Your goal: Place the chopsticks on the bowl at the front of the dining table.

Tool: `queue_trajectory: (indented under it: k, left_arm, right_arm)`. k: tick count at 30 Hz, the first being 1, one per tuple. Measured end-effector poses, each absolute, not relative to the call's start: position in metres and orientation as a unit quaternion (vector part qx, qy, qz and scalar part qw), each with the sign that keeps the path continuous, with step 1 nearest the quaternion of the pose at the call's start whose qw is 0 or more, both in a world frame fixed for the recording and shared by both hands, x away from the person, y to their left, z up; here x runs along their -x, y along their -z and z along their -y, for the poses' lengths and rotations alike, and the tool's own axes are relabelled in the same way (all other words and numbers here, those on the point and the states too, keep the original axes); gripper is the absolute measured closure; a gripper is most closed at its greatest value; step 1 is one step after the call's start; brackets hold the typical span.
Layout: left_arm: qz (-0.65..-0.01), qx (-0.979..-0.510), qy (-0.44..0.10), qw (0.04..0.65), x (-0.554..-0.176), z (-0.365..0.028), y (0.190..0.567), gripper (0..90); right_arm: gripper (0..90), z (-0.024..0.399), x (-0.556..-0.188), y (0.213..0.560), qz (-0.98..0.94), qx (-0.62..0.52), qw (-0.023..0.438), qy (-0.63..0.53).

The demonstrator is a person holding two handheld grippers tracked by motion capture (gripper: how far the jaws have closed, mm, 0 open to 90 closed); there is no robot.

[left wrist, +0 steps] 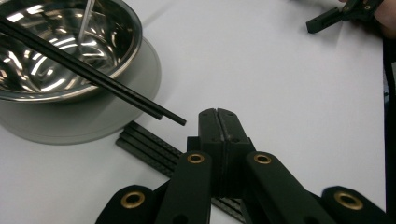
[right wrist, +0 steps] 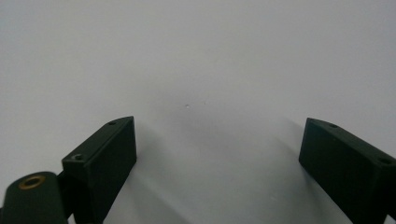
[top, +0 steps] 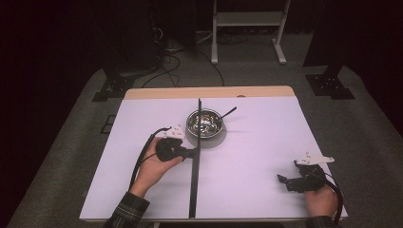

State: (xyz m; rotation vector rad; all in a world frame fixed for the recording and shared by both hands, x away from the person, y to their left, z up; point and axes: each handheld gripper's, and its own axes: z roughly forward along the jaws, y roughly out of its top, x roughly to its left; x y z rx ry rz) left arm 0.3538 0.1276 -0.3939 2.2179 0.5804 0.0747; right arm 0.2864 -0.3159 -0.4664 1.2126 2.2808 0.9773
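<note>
A steel bowl (top: 189,121) (left wrist: 134,35) stands on a round grey mat (top: 212,141) (left wrist: 70,127) at mid table, with a thin utensil handle (top: 228,113) (left wrist: 87,18) leaning in it. A thin black rod (top: 198,107) (left wrist: 116,91) lies across the bowl's rim. A flat black strip (top: 193,190) (left wrist: 144,147) runs from the mat to the table's front edge. My left gripper (top: 194,153) (left wrist: 218,113) is shut, its tips directly over the strip beside the rod's end; I see nothing between the jaws. My right gripper (top: 284,182) (left wrist: 327,18) (right wrist: 219,135) stands open over bare table at the front right.
The white table top (top: 266,142) has a wooden back edge (top: 209,92). A white stand (top: 247,28) and cables sit on the grey floor behind. A person's forearms enter from the bottom, one at each side.
</note>
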Motion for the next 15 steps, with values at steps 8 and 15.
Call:
queue_trajectory:
  k: [8, 15]
  left_arm:
    - [-0.232, -0.889, -0.023, 0.394, -0.358, -0.114, 0.411, 90.0]
    - [-0.237, -0.892, -0.021, 0.385, -0.365, -0.112, 0.418, 90.0]
  right_arm:
    - [9.5, 0.316, -0.286, 0.466, -0.811, -0.432, 0.188, -0.348]
    - [9.5, 0.316, -0.286, 0.466, -0.811, -0.431, 0.188, -0.347]
